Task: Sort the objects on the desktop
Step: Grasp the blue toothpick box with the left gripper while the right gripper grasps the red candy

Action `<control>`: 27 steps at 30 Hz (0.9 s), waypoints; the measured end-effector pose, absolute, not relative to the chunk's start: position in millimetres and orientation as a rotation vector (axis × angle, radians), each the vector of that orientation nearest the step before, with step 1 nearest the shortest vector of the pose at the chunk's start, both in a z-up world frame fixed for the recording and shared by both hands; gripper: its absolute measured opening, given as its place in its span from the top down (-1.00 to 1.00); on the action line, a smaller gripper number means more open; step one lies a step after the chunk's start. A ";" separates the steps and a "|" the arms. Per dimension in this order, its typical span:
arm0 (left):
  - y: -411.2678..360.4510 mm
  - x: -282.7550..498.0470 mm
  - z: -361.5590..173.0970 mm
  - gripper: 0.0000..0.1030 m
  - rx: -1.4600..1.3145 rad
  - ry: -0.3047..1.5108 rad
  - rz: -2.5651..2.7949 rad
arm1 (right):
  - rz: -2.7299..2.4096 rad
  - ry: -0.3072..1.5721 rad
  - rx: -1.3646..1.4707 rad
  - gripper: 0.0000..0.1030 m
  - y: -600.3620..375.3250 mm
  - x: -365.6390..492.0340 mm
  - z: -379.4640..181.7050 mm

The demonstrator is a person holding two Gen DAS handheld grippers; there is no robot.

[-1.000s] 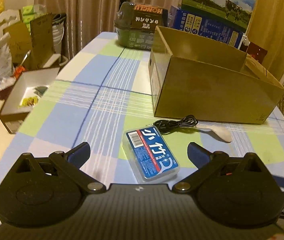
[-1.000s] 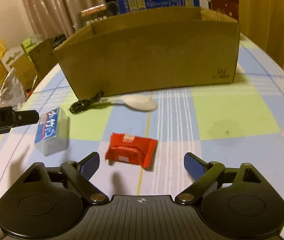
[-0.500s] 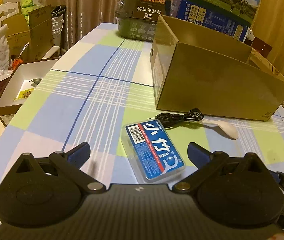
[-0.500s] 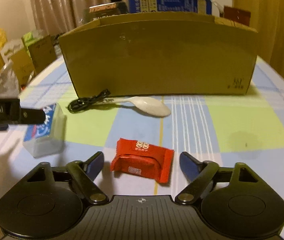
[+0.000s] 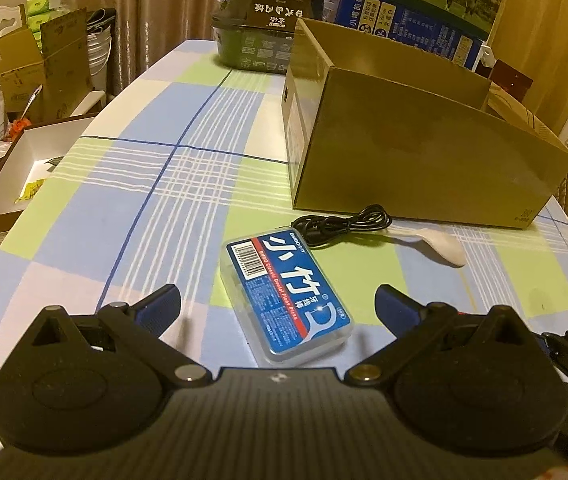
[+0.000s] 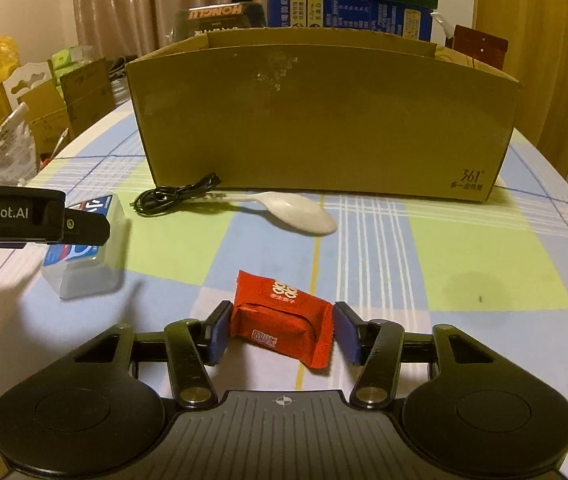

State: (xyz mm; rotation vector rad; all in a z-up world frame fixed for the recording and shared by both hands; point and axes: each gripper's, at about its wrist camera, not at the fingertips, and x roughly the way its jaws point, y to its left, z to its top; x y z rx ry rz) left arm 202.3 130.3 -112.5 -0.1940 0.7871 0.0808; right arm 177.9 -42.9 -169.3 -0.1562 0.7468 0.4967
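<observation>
The red candy lies on the table, in front of the box. The right gripper has its jaws half closed around it, close on both sides but not squeezing. It looks light, soft and crinkly, so hold its fat middle. The left gripper is wide open over the blue case

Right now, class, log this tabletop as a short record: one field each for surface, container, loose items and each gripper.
surface: checked tablecloth
container: open cardboard box, standing at the back
loose items: floss pick case, black cable, white spoon, red candy packet
left gripper: open, fingers either side of the floss pick case
right gripper: pads close beside the red candy packet, a small gap showing on each side
</observation>
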 end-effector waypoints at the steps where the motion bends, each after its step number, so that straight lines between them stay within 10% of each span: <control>1: 130.2 202.4 -112.5 -0.97 -0.194 0.784 0.078 | 0.500 0.741 -0.162 0.02 -42.7 177.9 -169.2; 13: 121.2 211.4 -118.9 -0.90 -0.175 0.793 0.044 | 0.476 0.710 -0.170 0.18 -46.7 182.9 -167.2; 20: 115.9 219.1 -127.3 -0.44 -0.139 0.828 0.037 | 0.466 0.700 -0.170 0.17 -48.7 184.9 -167.9; 27: 110.4 218.9 -127.8 -0.08 -0.101 0.839 0.014 | 0.448 0.699 -0.131 -0.41 -54.6 185.0 -165.6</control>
